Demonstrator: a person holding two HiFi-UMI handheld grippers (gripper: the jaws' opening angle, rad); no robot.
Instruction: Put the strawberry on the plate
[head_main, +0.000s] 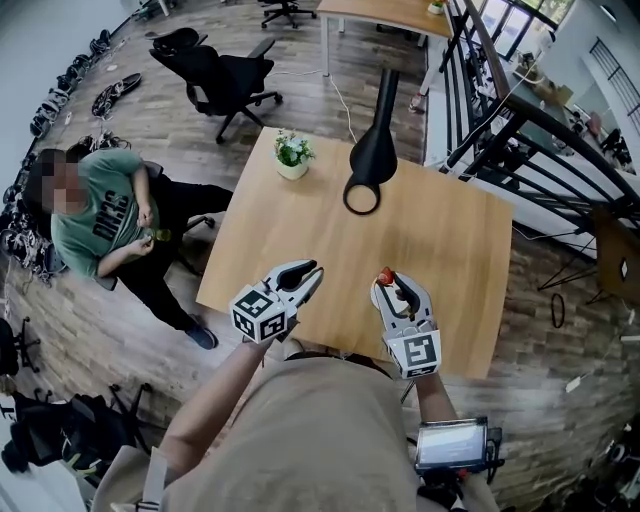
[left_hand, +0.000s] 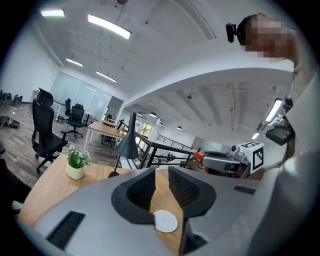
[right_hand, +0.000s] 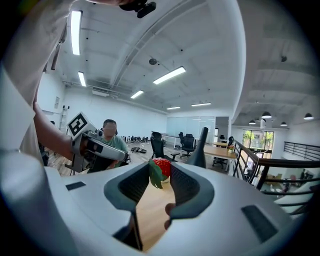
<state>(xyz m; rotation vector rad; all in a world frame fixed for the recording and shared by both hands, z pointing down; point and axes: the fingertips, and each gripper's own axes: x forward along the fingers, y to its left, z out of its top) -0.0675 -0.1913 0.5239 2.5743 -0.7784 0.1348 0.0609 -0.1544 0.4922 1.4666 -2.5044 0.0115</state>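
A red strawberry (head_main: 385, 275) with green leaves is pinched at the tips of my right gripper (head_main: 390, 281), which is held above the wooden table (head_main: 455, 260) near its front edge. In the right gripper view the strawberry (right_hand: 162, 167) sits between the jaws of the right gripper (right_hand: 161, 173). My left gripper (head_main: 309, 272) hovers beside it to the left, open with nothing in it. In the left gripper view, a small white round disc (left_hand: 165, 221), possibly the plate, shows low in the gap of the left gripper (left_hand: 161, 181). I see no plate in the head view.
A black desk lamp (head_main: 372, 150) and a small potted plant (head_main: 292, 155) stand at the table's far side. A person (head_main: 105, 215) sits left of the table, near a black office chair (head_main: 215, 75). A dark railing (head_main: 520, 115) runs along the right.
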